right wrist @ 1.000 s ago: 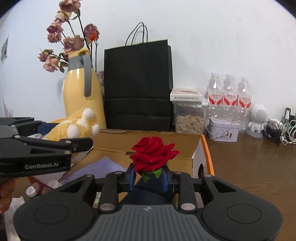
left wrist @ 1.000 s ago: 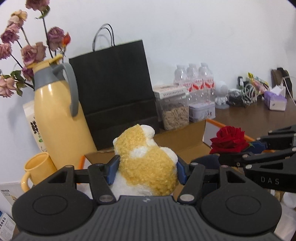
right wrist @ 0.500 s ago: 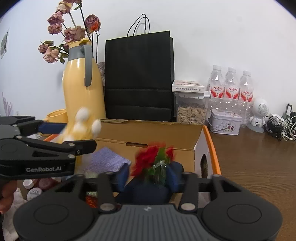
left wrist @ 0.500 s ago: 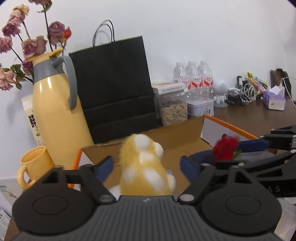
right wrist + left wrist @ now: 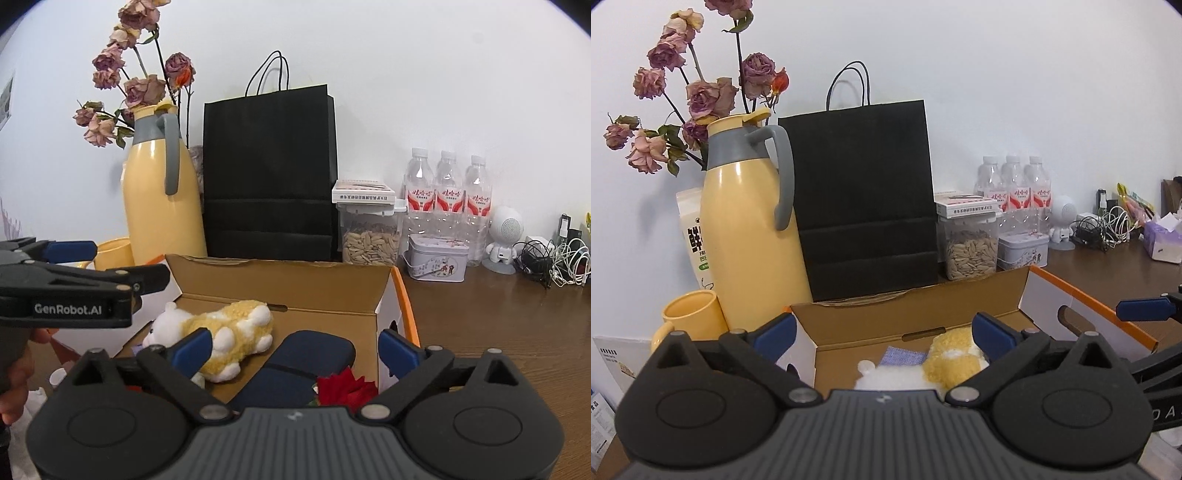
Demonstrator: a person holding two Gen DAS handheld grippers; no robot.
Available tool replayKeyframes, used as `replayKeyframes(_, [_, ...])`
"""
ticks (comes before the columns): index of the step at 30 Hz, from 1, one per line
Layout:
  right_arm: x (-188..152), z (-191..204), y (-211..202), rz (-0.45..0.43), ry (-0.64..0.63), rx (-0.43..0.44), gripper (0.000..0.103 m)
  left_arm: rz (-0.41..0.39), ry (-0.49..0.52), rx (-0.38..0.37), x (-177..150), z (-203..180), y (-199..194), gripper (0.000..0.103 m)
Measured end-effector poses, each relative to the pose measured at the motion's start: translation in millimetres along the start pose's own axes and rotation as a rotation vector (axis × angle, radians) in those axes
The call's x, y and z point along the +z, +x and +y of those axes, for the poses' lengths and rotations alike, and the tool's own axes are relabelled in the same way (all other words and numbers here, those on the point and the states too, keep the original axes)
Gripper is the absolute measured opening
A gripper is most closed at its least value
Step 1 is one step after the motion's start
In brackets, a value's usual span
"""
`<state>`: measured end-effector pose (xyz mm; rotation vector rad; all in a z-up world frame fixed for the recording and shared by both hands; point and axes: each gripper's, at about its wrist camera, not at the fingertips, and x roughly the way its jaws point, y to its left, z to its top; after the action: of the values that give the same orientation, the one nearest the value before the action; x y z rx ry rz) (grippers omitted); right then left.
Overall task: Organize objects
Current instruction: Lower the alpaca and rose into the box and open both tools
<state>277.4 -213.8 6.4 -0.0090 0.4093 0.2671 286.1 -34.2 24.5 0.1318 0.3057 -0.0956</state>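
Plush toy and red rose released, now lying in cardboard box

The plush toy lies on its side in the cardboard box, left of a pouch with the rose apparently resting on its near end. Behind the box stand the paper bag, with the jug to its left and a seed jar to its right.
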Motion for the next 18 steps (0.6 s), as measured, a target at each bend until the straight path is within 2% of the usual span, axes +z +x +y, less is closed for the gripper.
replayKeyframes(6, [1.2,2.8,-8.5,-0.008,-0.004,-0.005,0.099,-0.016,-0.030,-0.013,0.6,-0.8,-10.5,0.103])
replayKeyframes(18, [2.7,17.0,-39.7,-0.059,-0.057,-0.010,0.103,-0.077,-0.071,-0.027,9.0,4.7,-55.5,0.103])
